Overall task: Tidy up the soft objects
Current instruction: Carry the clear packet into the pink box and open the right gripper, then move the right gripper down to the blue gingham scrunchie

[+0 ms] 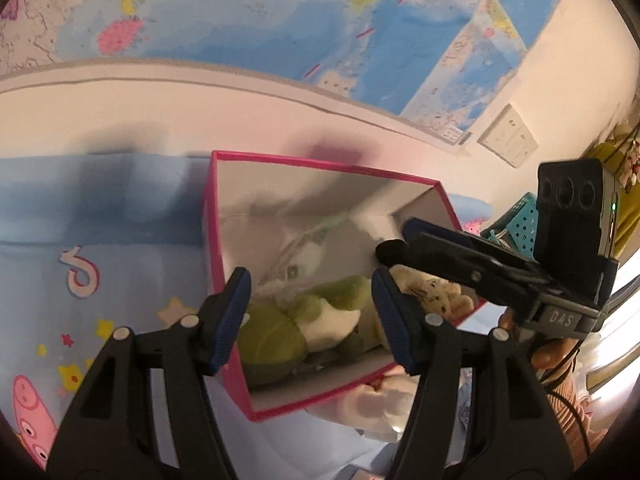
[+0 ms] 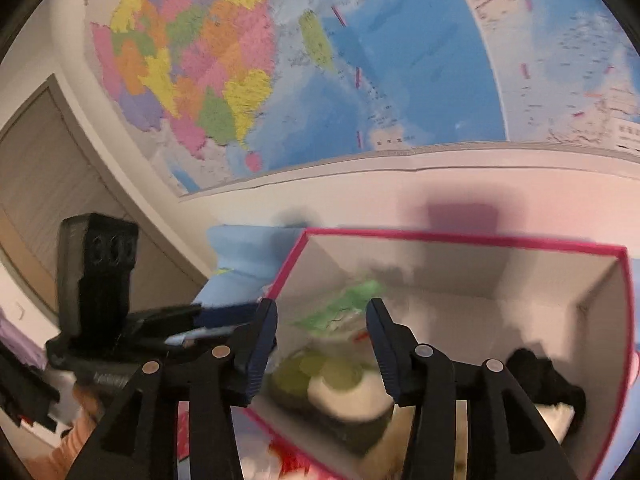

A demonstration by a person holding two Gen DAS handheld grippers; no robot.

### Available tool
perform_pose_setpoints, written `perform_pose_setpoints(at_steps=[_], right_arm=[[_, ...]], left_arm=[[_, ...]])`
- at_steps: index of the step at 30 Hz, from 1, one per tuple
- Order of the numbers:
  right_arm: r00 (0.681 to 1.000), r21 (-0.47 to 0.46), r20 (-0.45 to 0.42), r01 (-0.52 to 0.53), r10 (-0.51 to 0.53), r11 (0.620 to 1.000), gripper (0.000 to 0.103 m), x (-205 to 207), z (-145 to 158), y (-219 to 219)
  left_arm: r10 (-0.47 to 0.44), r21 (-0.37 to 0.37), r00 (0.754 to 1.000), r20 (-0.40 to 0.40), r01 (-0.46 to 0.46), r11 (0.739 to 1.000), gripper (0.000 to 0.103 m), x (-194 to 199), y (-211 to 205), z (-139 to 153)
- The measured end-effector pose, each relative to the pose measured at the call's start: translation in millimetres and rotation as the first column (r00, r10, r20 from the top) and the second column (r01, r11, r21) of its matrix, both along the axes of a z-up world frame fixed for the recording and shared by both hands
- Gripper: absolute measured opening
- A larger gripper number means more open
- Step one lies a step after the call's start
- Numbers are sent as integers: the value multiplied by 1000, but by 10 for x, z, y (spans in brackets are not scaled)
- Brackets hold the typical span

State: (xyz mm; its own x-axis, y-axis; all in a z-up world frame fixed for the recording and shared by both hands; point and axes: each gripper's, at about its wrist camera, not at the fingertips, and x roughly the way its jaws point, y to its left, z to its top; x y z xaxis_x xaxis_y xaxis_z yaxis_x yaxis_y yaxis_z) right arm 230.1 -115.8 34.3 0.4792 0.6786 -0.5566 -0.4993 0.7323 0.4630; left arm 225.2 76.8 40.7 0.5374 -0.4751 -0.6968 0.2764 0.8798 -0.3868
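An open box with a pink rim [image 1: 211, 240] stands on the blue sheet, white inside. A green plush toy [image 1: 276, 336] lies on its floor, a small beige plush [image 1: 434, 296] beside it and a white‑green one [image 1: 308, 256] behind. My left gripper [image 1: 312, 312] hovers open over the box's near left wall, the green plush showing below the gap. My right gripper [image 1: 400, 240] reaches in over the right wall. In the right wrist view the right gripper [image 2: 322, 332] is open and empty above the green plush [image 2: 320, 372] in the box [image 2: 460, 238]; the left gripper [image 2: 216, 322] comes in from the left.
A wall map [image 1: 248, 20] hangs right behind the box. A white plush [image 1: 380, 408] lies outside its near corner. A dark soft thing [image 2: 544, 380] sits in the box's right end. A teal basket [image 1: 520, 224] and a person's hand [image 1: 560, 360] are at the right.
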Motion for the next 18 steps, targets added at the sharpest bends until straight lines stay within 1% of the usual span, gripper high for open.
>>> perform_pose_setpoints(at_steps=[6, 8, 11, 14, 18], right_arm=[[999, 27, 29, -18, 17, 999, 49, -429, 118, -285], [999, 36, 41, -23, 22, 999, 49, -586, 158, -391], [998, 43, 55, -43, 40, 998, 51, -843, 189, -516], [996, 25, 62, -63, 61, 998, 53, -1110, 156, -633], [997, 9, 46, -60, 59, 998, 54, -1436, 29, -826]], left_arm=[[-41, 16, 995, 86, 40, 999, 64, -379, -89, 192], [-69, 11, 991, 118, 69, 998, 64, -539, -142, 263], [-121, 24, 979, 162, 119, 993, 64, -835, -248, 333], [-169, 35, 968, 186, 165, 986, 64, -1073, -343, 333], [-256, 57, 950, 177, 250, 967, 64, -1371, -580, 200]])
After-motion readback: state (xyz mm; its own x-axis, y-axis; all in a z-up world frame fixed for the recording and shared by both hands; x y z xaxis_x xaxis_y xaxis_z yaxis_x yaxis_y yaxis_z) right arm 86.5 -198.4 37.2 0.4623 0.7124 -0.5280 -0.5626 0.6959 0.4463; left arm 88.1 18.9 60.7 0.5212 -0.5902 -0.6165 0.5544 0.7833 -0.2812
